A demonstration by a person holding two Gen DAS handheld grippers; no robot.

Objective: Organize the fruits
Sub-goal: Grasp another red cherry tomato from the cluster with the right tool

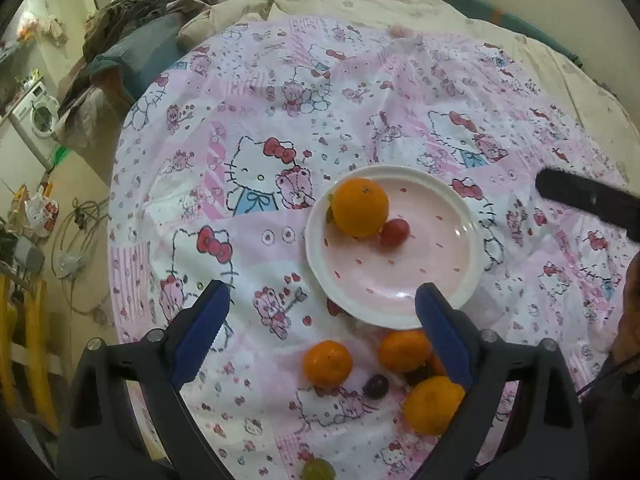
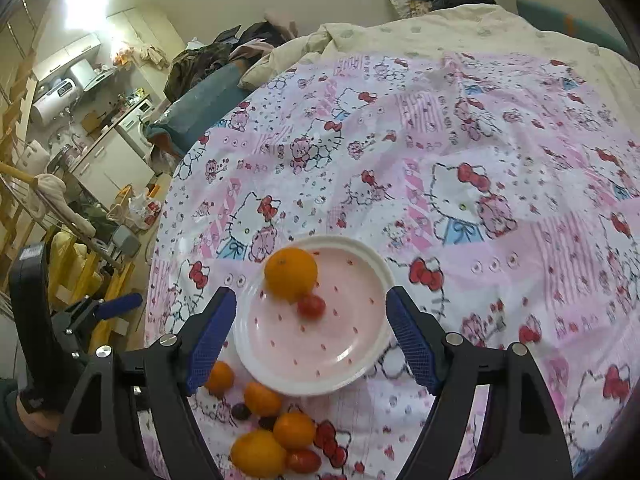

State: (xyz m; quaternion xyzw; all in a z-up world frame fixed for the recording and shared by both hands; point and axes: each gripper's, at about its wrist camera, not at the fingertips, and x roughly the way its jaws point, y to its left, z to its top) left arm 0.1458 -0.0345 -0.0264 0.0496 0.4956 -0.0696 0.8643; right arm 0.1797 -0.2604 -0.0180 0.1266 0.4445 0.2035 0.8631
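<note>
A white-rimmed pink plate [image 1: 424,280] [image 2: 352,344] sits on the Hello Kitty tablecloth. On it lie an orange [image 1: 360,207] [image 2: 291,276] and a small red tomato [image 1: 394,232] [image 2: 311,306], touching. Several loose oranges [image 1: 327,363] [image 2: 260,399], a dark grape [image 1: 376,386] [image 2: 241,411], a green grape [image 1: 318,470] and a red tomato [image 2: 304,461] lie in front of the plate. My left gripper [image 1: 322,310] is open and empty above the loose fruit. My right gripper [image 2: 311,318] is open and empty above the plate's near side.
The round table's cloth [image 1: 320,120] hangs over the edges. A bed with a cream quilt [image 2: 460,28] lies behind it. To the left are clothes [image 1: 132,12], a washing machine [image 1: 38,118] and wooden racks [image 2: 24,200]. The left gripper also shows in the right wrist view [image 2: 116,304].
</note>
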